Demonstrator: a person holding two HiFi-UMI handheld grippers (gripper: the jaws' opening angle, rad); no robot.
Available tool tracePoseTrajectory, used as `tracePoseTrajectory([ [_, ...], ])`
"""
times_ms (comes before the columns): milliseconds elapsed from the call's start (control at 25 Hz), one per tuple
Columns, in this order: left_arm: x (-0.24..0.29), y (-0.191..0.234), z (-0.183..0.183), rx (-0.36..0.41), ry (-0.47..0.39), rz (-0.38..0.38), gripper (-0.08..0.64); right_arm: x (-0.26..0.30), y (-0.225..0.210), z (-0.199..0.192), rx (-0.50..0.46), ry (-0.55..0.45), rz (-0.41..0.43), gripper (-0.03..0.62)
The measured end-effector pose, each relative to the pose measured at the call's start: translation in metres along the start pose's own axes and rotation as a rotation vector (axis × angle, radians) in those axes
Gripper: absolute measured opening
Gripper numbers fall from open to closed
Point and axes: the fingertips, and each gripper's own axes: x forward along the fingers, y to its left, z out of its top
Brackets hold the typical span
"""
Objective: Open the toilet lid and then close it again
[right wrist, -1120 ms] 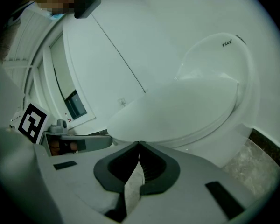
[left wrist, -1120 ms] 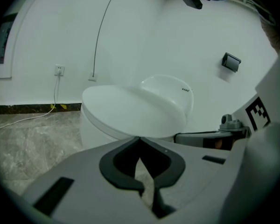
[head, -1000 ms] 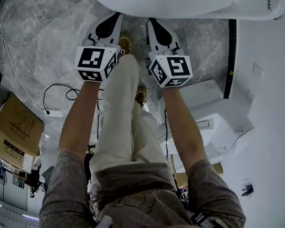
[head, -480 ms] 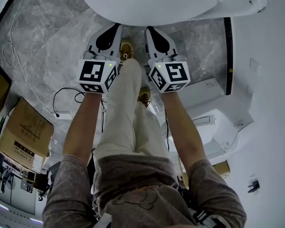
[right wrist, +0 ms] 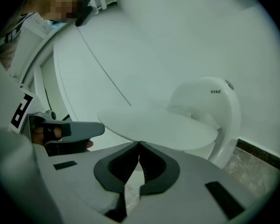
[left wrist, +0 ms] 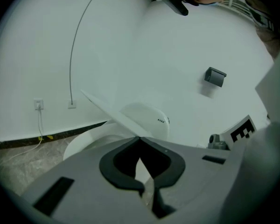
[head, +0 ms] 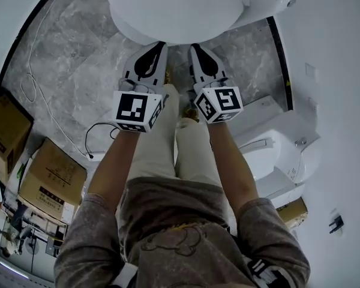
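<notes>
The white toilet lid [head: 174, 8] fills the top of the head view. My left gripper [head: 161, 44] and right gripper [head: 195, 45] sit side by side with their tips at its front rim. Both are shut, with nothing between the fingers. In the left gripper view the lid [left wrist: 107, 111] shows edge-on, tilted up off the seat [left wrist: 84, 141], its front edge resting at my left gripper's [left wrist: 139, 139] tip. In the right gripper view the lid [right wrist: 158, 127] hovers just above my right gripper [right wrist: 139, 143], with the toilet's back [right wrist: 210, 106] behind it.
A second white toilet [head: 276, 149] stands at the right by the wall. Cardboard boxes [head: 51, 179] lie at the left, and cables [head: 30, 89] trail over the grey marbled floor. The person's legs and shoes are below the grippers.
Both grippers have risen together, staying at the lid's front rim. The lid's front edge has come up with them. Both jaws have stayed shut.
</notes>
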Motion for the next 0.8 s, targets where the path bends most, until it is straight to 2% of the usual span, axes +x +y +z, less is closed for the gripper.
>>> tracePoseTrajectory([
  [160,0.008,-0.028,0.038,0.066,-0.011,-0.012,0.009,-0.014,-0.009,0.032,0.032,-0.026,-0.036,0.026],
  [360,0.028,-0.062,0.080,0.111,-0.031,-0.079,0.009,-0.029,-0.028,0.072,0.091,-0.098,-0.070,0.026],
  [600,0.063,-0.102,0.128,0.143,-0.076,-0.165,0.009,-0.043,-0.060,0.117,0.123,-0.180,-0.104,0.026],
  [800,0.099,-0.133,0.154,0.151,-0.098,-0.210,0.009,-0.050,-0.094,0.143,0.131,-0.184,-0.132,0.026],
])
